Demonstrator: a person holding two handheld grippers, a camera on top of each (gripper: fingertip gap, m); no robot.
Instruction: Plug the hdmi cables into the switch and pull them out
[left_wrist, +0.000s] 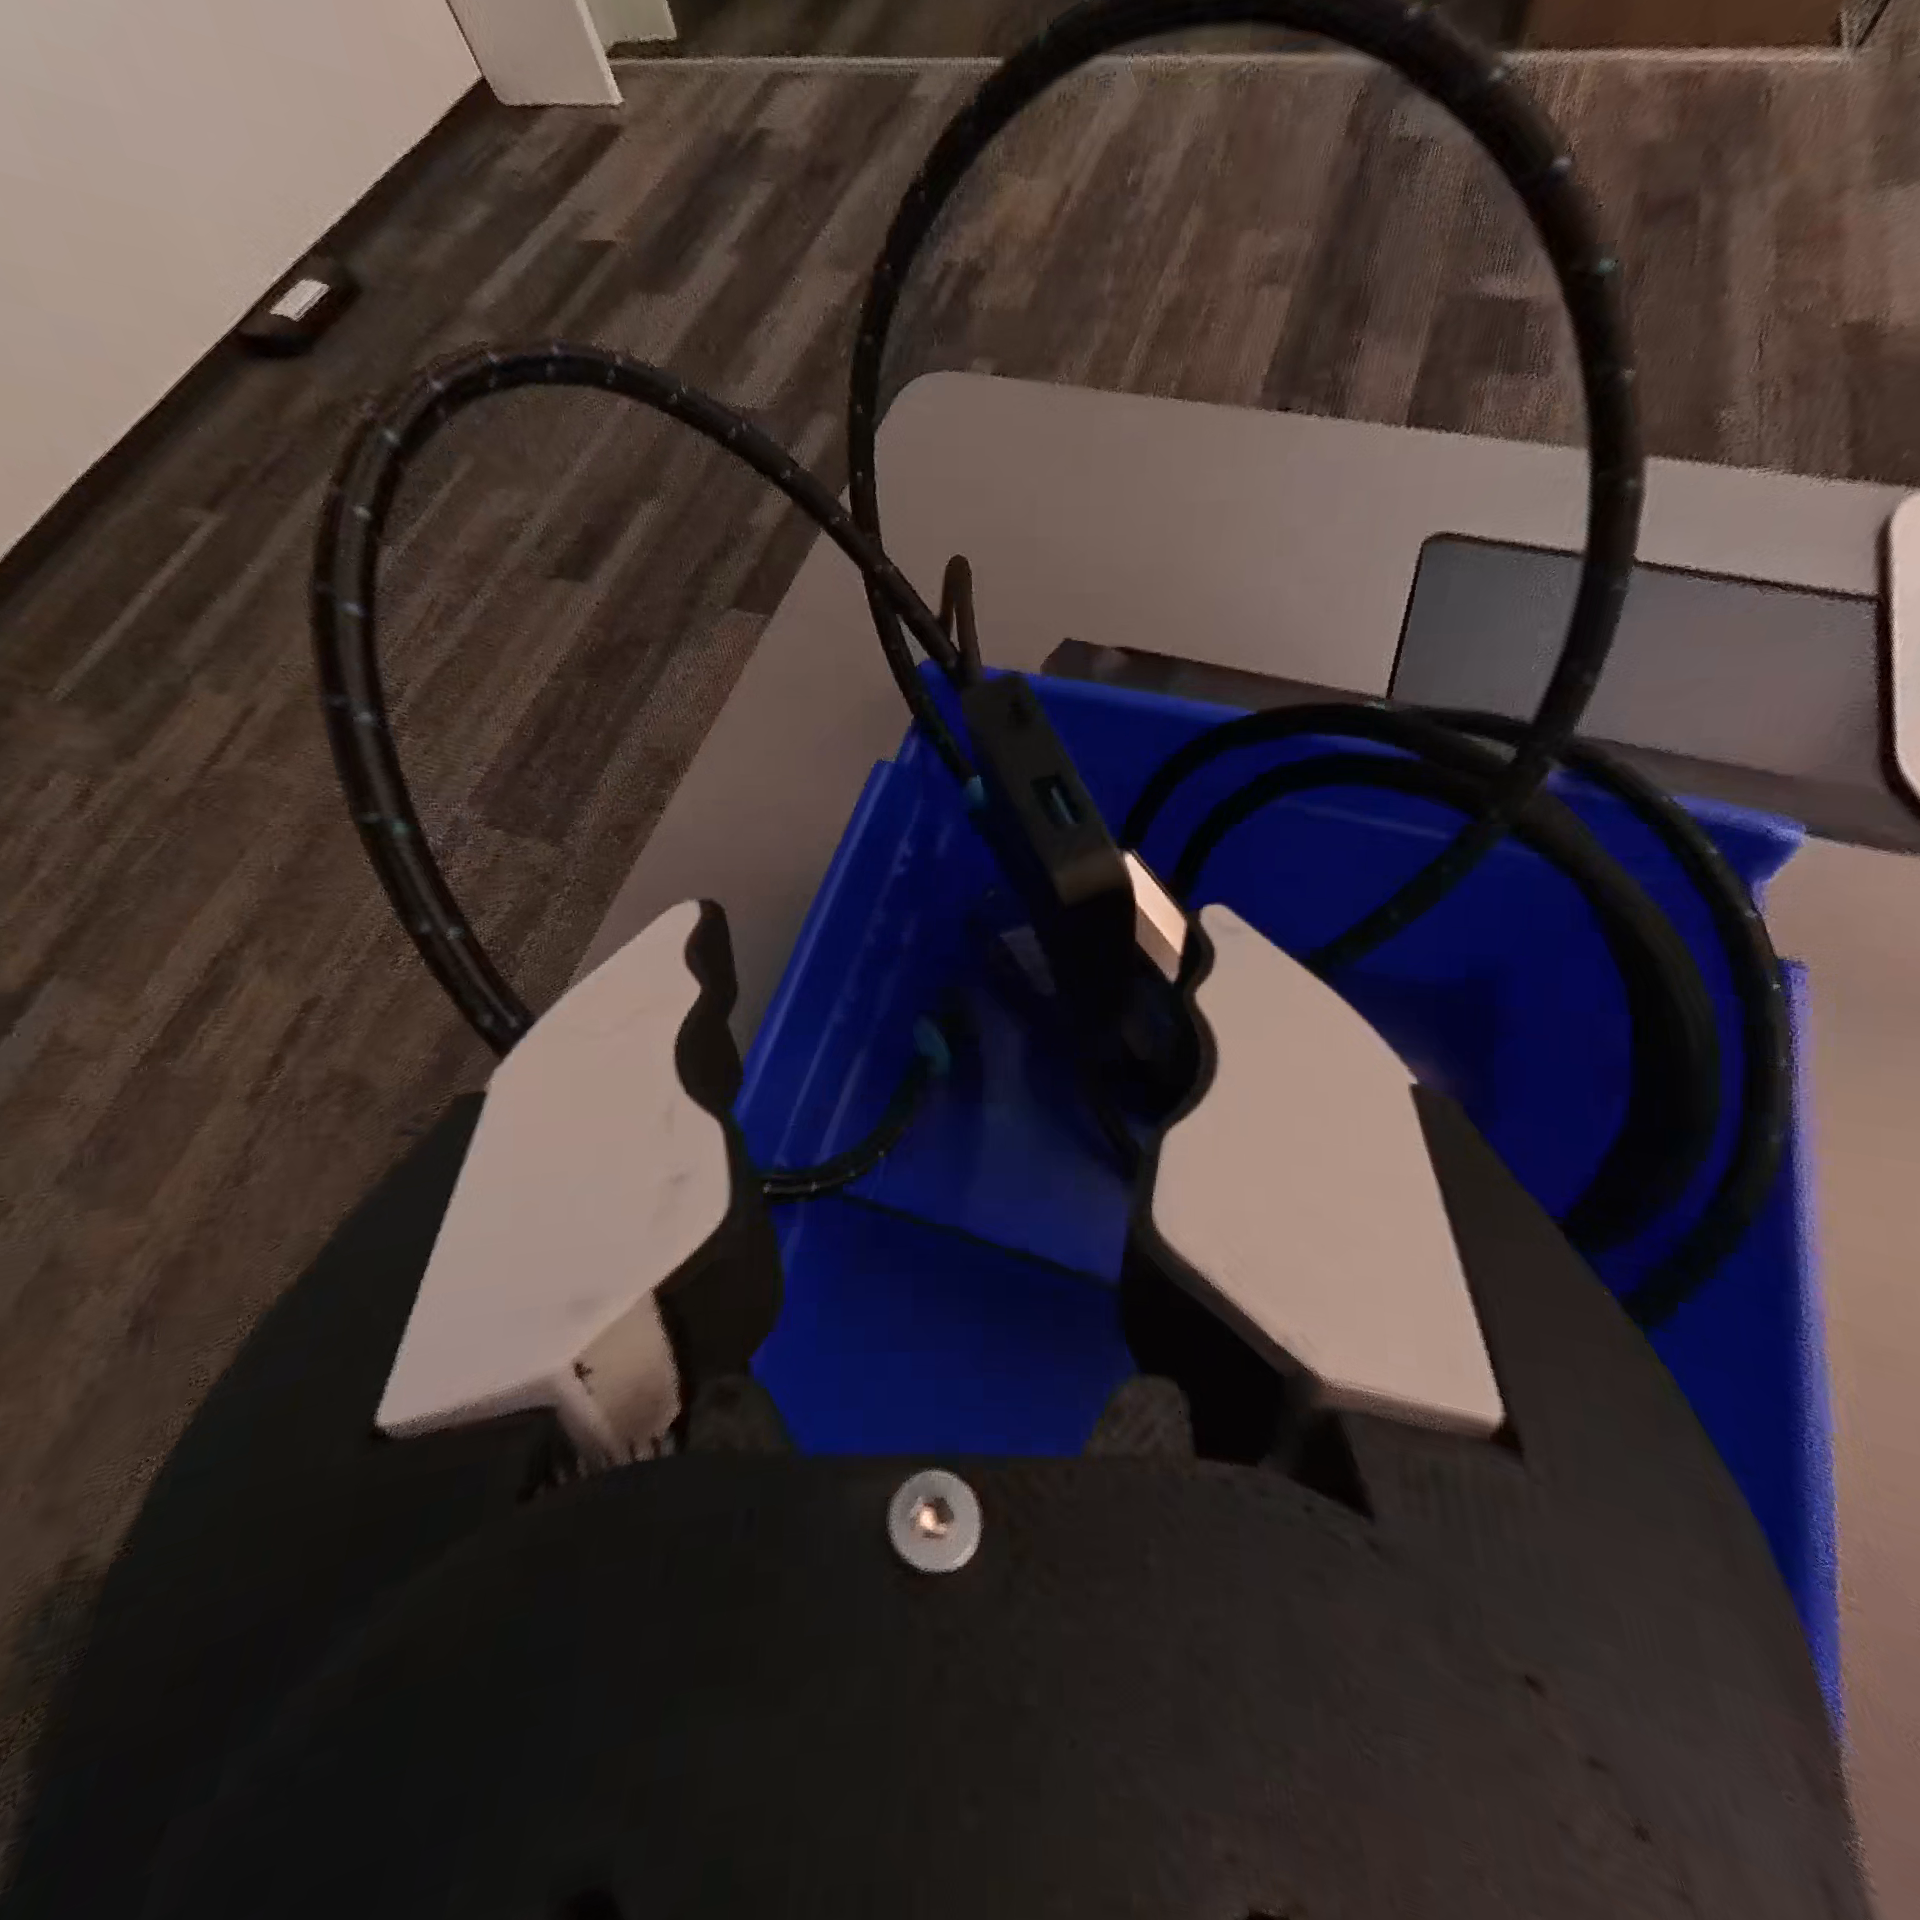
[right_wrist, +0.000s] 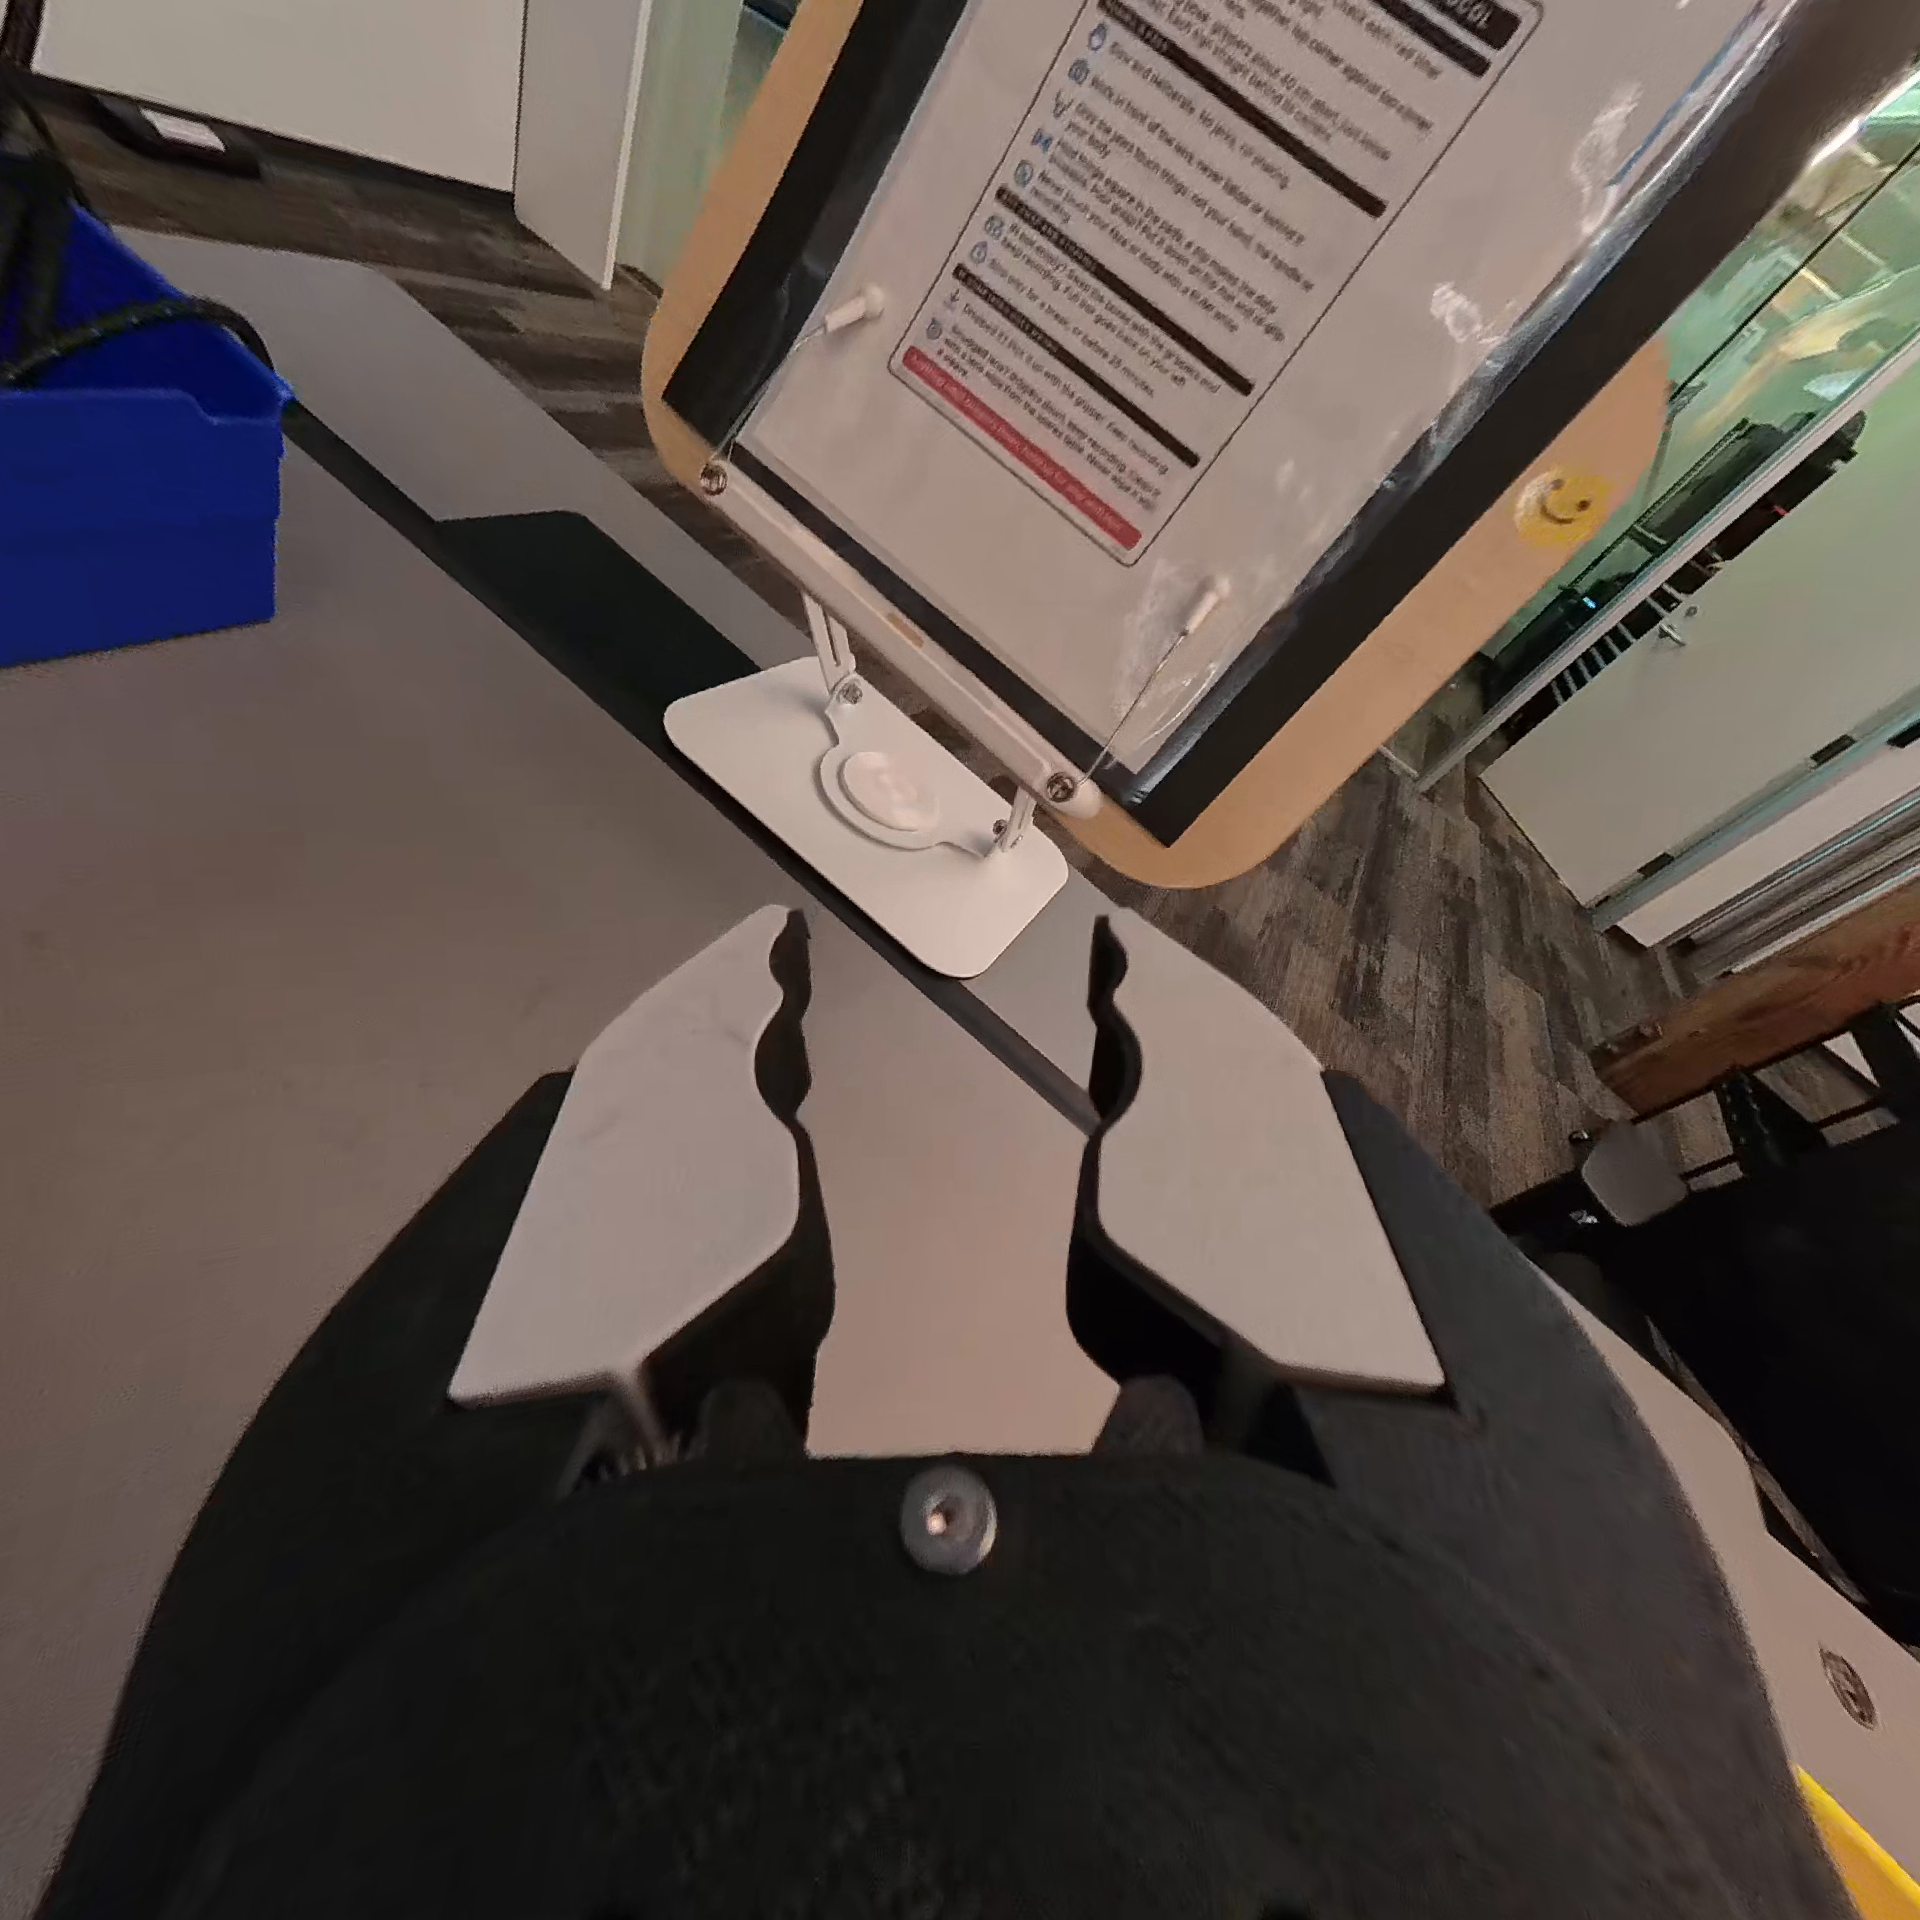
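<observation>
Cables first: we judge the black braided HDMI cables (left_wrist: 1590, 436) stiff and springy, since they arch in tall loops above the blue plastic bin (left_wrist: 935, 1309), so we should grip at the rigid plug ends, not the braid. The small black slab-shaped switch (left_wrist: 1049, 810) looks light and hard (it could easily slip or twist). It stands tilted over the bin, its lower end touching the inner edge of one finger of our left gripper (left_wrist: 956, 935), whose jaws gape wide, grasping nothing. Our right gripper (right_wrist: 945, 945) hangs open and empty over the grey table (right_wrist: 312, 935), well apart from the bin
</observation>
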